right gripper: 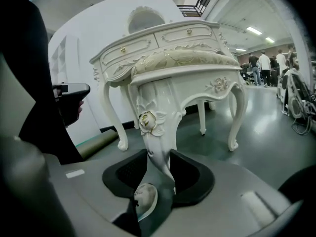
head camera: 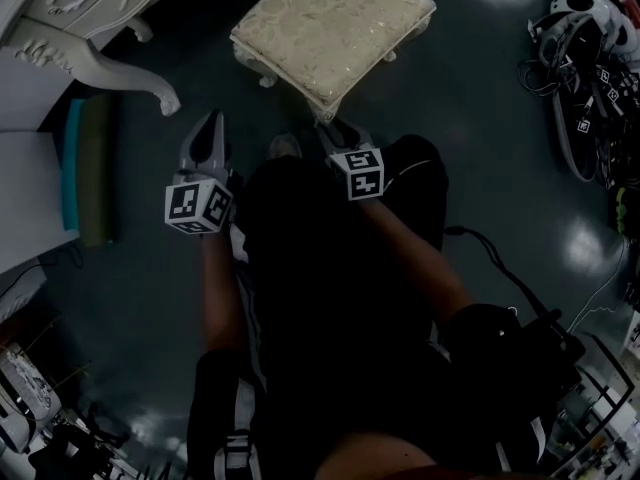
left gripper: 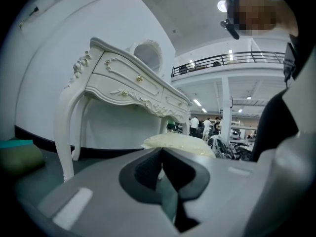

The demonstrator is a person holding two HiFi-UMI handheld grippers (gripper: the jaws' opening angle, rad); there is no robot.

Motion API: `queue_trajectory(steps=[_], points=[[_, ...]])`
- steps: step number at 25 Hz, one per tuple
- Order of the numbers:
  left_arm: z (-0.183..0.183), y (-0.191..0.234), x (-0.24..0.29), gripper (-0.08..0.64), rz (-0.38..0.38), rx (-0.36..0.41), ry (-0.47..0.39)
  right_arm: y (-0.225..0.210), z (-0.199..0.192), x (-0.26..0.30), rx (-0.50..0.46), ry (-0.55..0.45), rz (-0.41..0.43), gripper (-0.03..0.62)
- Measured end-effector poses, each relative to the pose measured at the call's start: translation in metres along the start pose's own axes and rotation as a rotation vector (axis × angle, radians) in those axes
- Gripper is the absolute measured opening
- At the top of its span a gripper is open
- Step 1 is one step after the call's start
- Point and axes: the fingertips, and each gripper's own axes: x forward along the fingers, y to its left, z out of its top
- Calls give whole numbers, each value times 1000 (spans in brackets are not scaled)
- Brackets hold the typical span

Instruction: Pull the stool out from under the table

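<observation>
Fingers of right gripper first: pressed to either side of the stool leg, low on its curve and just above the rounded foot, so a firm grasp by the look of it. On left gripper, pinched together on nothing, tips aimed past the cushion toward the table. From the head view, shows the right one reaching to the near corner of the stool, the left one hanging off to the side, apart from the stool, over dark floor. Finds the stool upright on all its feet, beside the table's curved leg and not beneath the top, with a strip of floor between the two; from the right gripper view, places the table close behind it. Reads as the pulling step itself, probably well along; cannot tell from these angles whether the far legs are fully clear of the table's front edge. Calls next for a level drag back toward the body, low and straight, without lifting that single leg, lest the stool tip or swivel about its other feet. Might pay to bring the idle left gripper onto a second leg or the seat rim, to hold things square. Leaves plenty of room from the heap of cables and gear at the right.
</observation>
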Motion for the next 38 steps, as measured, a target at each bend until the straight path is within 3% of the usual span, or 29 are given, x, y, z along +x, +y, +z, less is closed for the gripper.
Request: queue_trajectory(steps=[10, 24, 32, 34, 36, 38], points=[[1, 24, -11, 9, 46, -7, 0, 36, 4, 16, -72, 5, 97, 101], [-2, 35, -7, 9, 66, -8, 11, 67, 13, 41, -201, 9, 196, 101], [-5, 40, -12, 9, 69, -6, 16, 70, 14, 49, -198, 11, 191, 90], [-3, 39, -11, 9, 67, -3, 11, 67, 18, 46, -186, 5, 181, 72], [-2, 39, -11, 9, 65, -1, 8, 61, 23, 39, -161, -13, 158, 4], [-2, 39, -9, 9, 60, -6, 8, 52, 28, 32, -138, -25, 130, 0]])
